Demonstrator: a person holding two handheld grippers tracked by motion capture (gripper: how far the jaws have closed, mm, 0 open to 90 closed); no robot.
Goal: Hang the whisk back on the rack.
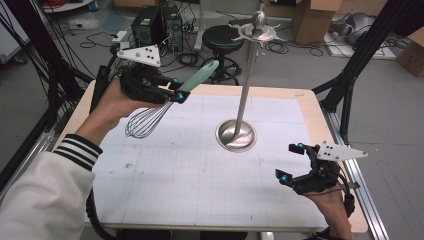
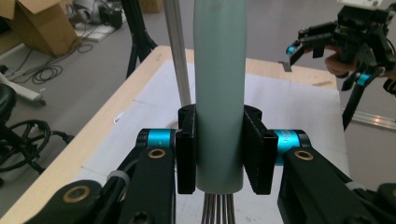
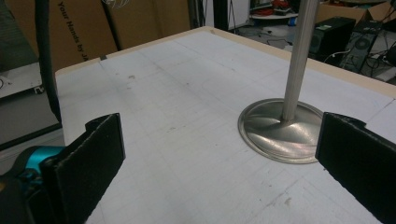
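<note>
Teal-handled whisk (image 1: 165, 101) clamped in left gripper (image 1: 176, 89), held above table (image 1: 200, 165).

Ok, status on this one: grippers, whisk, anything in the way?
Left gripper shut on whisk, held above table. Right gripper open, empty. Metal stand between them.

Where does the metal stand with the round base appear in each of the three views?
High view: the metal stand rises right of centre, its base on the white mat.
Left gripper view: its pole stands behind the whisk handle.
Right gripper view: base and pole at right.
Shared landmark: the mat.
</note>
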